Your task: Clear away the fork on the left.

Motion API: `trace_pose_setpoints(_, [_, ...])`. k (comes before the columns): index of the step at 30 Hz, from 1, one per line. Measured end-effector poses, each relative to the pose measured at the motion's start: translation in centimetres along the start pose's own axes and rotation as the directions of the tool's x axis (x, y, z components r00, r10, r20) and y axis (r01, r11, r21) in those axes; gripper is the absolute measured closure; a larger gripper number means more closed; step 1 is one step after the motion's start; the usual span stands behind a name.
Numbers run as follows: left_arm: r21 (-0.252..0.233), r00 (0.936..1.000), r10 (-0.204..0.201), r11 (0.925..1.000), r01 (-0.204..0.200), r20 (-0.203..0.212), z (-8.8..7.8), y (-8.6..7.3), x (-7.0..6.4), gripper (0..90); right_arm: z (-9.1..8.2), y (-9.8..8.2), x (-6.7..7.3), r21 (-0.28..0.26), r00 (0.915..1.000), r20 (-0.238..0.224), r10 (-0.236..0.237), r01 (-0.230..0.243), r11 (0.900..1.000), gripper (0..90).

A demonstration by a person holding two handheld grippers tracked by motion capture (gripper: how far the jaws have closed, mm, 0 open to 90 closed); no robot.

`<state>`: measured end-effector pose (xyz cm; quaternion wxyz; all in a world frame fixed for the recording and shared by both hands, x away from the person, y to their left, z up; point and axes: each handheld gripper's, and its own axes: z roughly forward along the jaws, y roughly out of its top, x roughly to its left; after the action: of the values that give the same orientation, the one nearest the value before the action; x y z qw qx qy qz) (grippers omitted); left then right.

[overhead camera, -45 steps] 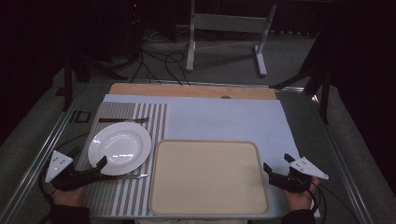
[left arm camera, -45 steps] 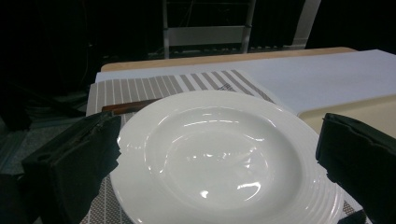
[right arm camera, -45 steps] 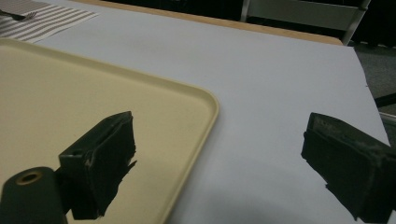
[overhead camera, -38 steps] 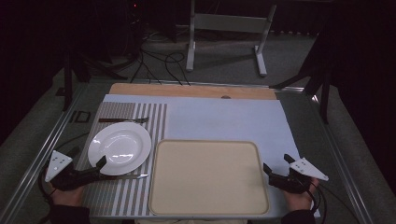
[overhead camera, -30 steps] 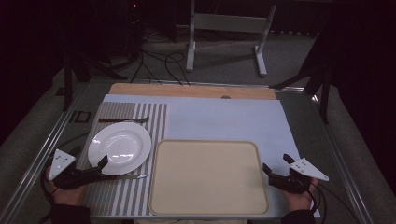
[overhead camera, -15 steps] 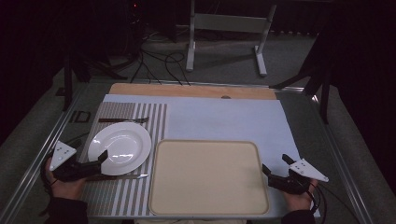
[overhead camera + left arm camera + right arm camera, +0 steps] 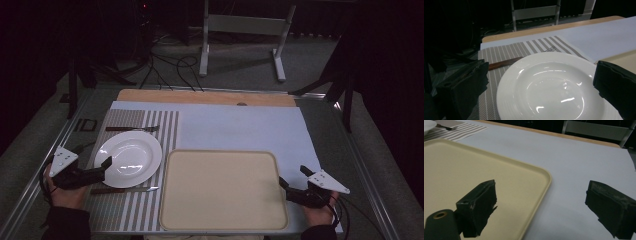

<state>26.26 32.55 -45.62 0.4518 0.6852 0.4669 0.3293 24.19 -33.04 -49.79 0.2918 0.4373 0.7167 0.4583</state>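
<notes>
A white plate lies on a striped placemat at the left. My left gripper is open at the plate's left rim. In the left gripper view the plate spreads between the two black jaws of the left gripper, which stand wide apart on either side. A beige tray sits at the front middle. My right gripper is open at the tray's right edge. In the right gripper view the tray's rounded corner lies between the jaws of the right gripper, which hold nothing.
A fork lies beyond the plate and a knife in front of it. A pale blue cloth covers the table, with a wooden strip along its far edge. Behind the table are cables and a metal stand.
My left gripper has moved a little away from the person, closer to the plate's rim. The right gripper, plate and tray have stayed put.
</notes>
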Motion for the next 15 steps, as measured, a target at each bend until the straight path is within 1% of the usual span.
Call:
trace_pose_setpoints(4, [0.003,0.9999,0.016,0.9999,-0.016,-0.001,0.3,0.5,0.3,0.0,-0.1,0.0,0.1,0.002,0.9999,0.011,0.007,-0.007,1.000,9.7])
trace_pose_setpoints(6, [0.003,0.9999,0.016,0.9999,-0.016,-0.001,0.3,0.5,0.3,0.0,-0.1,0.0,0.1,0.001,0.9999,0.011,0.007,-0.007,1.000,9.7])
trace_pose_setpoints(7, [0.006,0.9996,0.028,0.9996,-0.028,-0.003,0.5,1.0,0.5,0.0,-0.1,0.0,0.0,0.000,0.9999,0.008,0.006,-0.006,1.000,9.7])
trace_pose_setpoints(15, [0.011,0.9986,0.053,0.9985,-0.053,-0.004,0.9,1.7,0.8,0.0,-0.1,0.0,0.1,0.000,1.0000,0.007,0.000,0.000,1.000,9.7])
